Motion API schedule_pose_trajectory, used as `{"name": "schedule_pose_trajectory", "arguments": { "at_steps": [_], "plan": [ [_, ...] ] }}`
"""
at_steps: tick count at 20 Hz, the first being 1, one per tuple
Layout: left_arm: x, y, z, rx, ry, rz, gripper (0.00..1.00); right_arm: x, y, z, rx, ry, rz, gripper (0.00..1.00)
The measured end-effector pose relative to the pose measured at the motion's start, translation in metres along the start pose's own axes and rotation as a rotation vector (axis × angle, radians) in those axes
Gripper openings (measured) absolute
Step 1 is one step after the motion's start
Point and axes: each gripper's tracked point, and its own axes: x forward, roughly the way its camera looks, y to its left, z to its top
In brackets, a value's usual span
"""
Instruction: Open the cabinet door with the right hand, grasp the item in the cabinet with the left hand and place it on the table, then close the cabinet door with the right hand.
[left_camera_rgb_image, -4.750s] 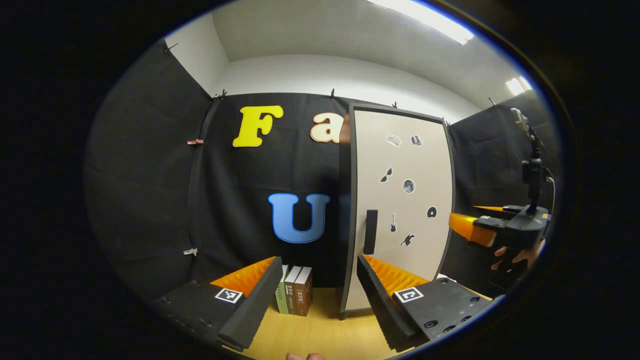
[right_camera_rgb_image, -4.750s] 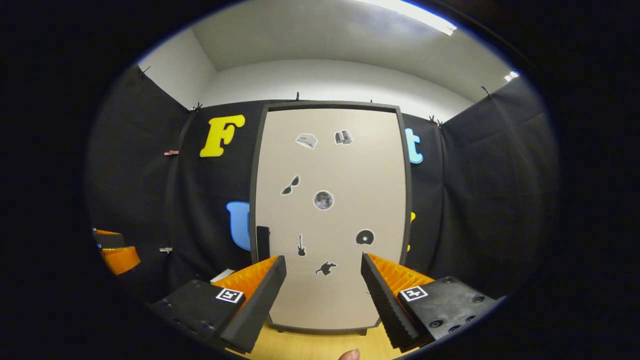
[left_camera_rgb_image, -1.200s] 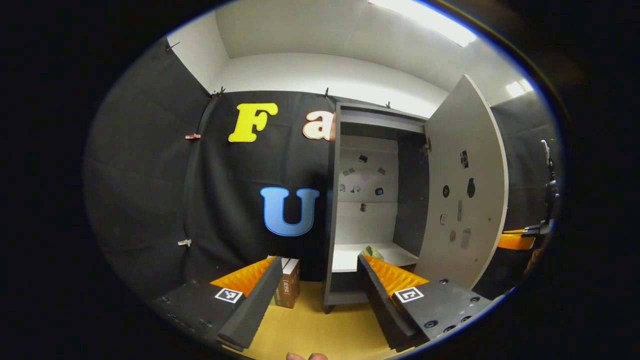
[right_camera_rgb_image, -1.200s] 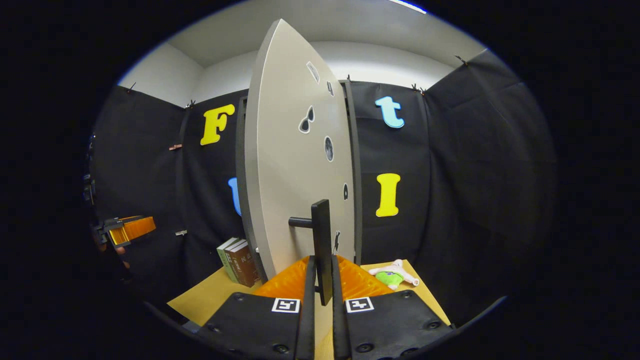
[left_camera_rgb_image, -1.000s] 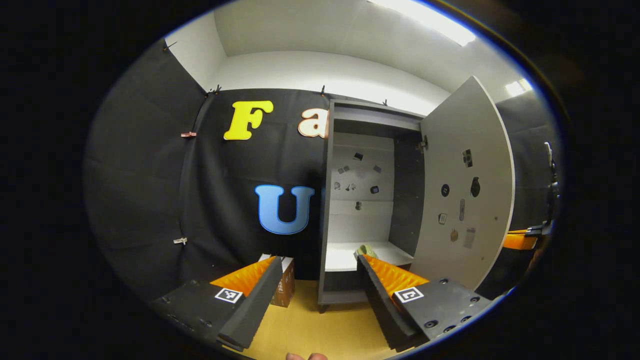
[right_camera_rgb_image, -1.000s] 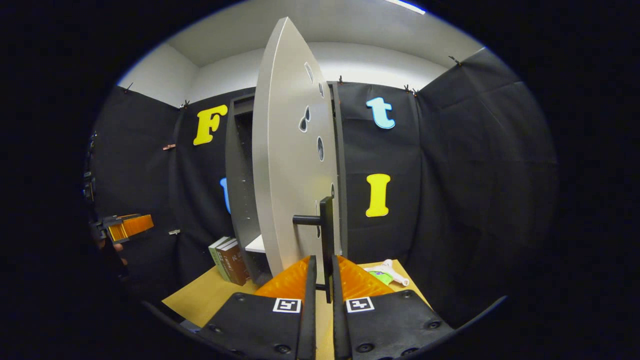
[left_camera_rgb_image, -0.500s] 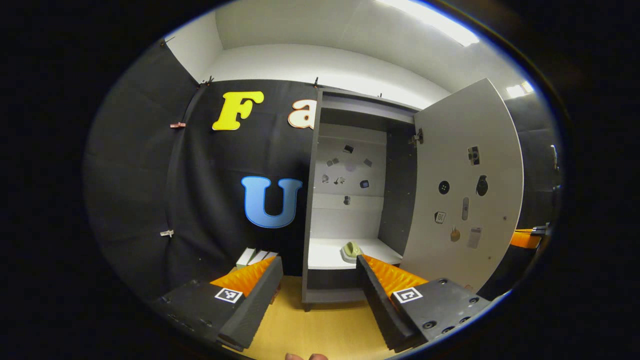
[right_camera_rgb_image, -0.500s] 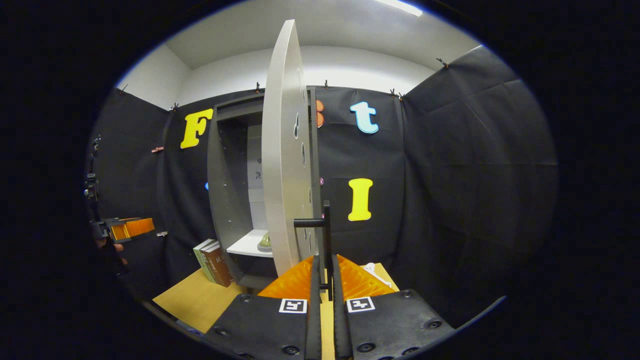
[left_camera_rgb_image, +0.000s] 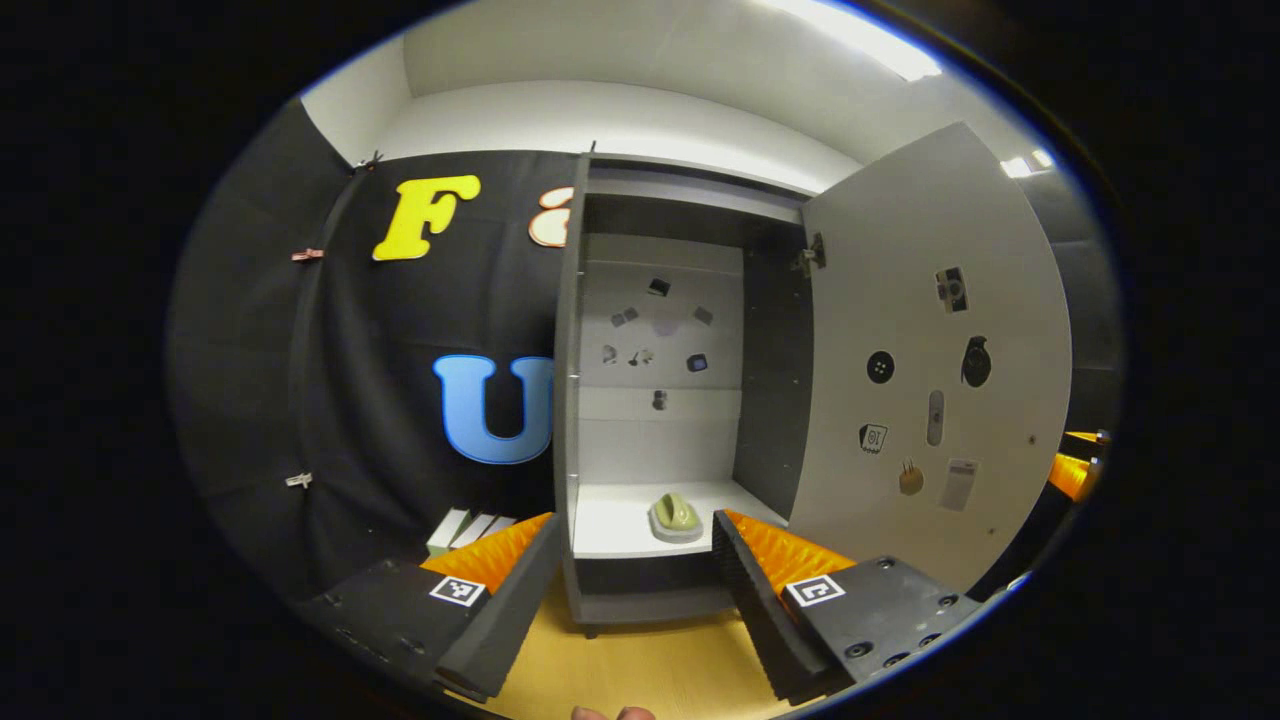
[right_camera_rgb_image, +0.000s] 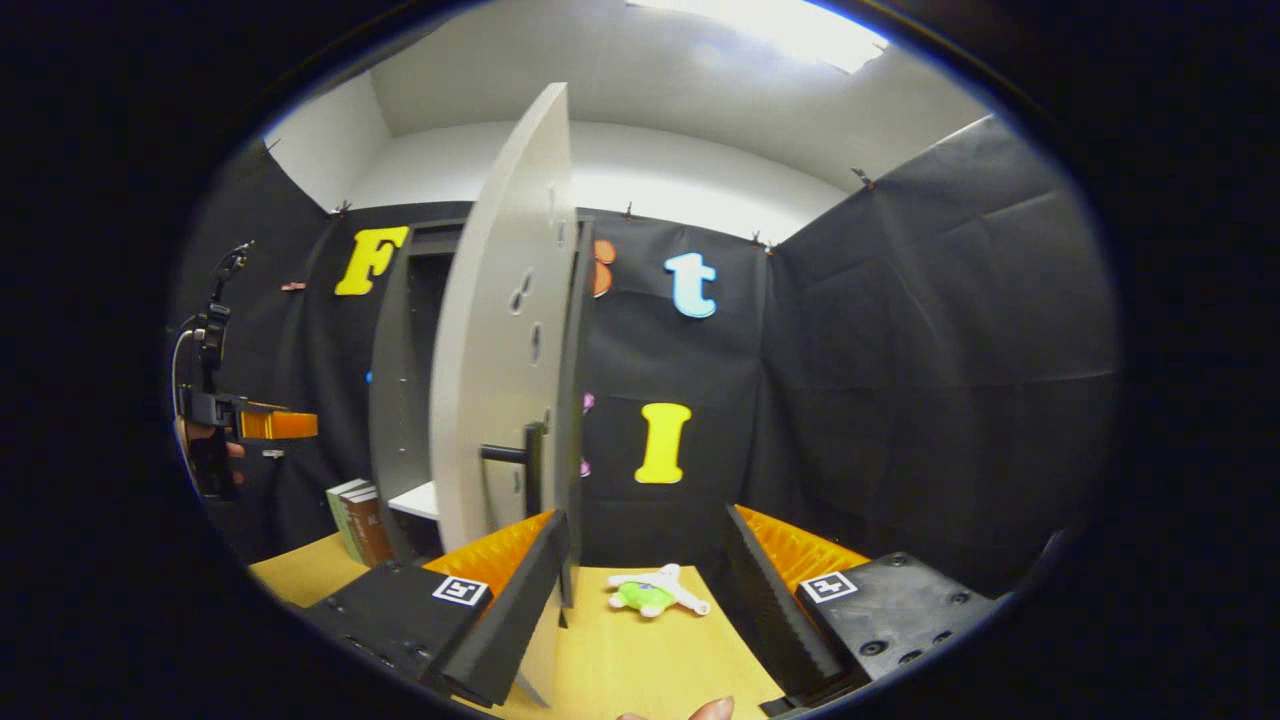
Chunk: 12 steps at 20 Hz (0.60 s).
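Cabinet door (left_camera_rgb_image: 930, 370) stands open — green item (left_camera_rgb_image: 676, 516) on the shelf's front edge; books (right_camera_rgb_image: 358, 520) beside the cabinet, plush toy (right_camera_rgb_image: 655, 592) on the tabletop; left gripper (left_camera_rgb_image: 630, 590) and right gripper (right_camera_rgb_image: 645, 590) both gape wide, holding nothing.

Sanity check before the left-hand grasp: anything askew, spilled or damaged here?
Nothing stands out. The cabinet door stands wide open, the small green item sits flat on the white shelf, and a small plush toy lies on the table.

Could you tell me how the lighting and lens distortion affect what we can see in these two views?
Left gripper view: a ceiling light glares at the top, the cabinet door bows outward, yet the green item on the shelf is evenly lit. Right gripper view: the ceiling light is blown out, and the door curves strongly.
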Motion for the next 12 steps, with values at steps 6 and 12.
{"name": "schedule_pose_trajectory", "arguments": {
  "at_steps": [6,12],
  "plan": [
    [0.096,-0.041,-0.026,0.026,0.087,-0.103,0.93,0.003,-0.044,-0.018,0.060,0.028,-0.078,0.99],
    [0.193,-0.056,-0.058,0.020,0.206,-0.103,0.93,0.008,-0.085,-0.039,0.027,0.072,-0.144,0.98]
  ]
}}
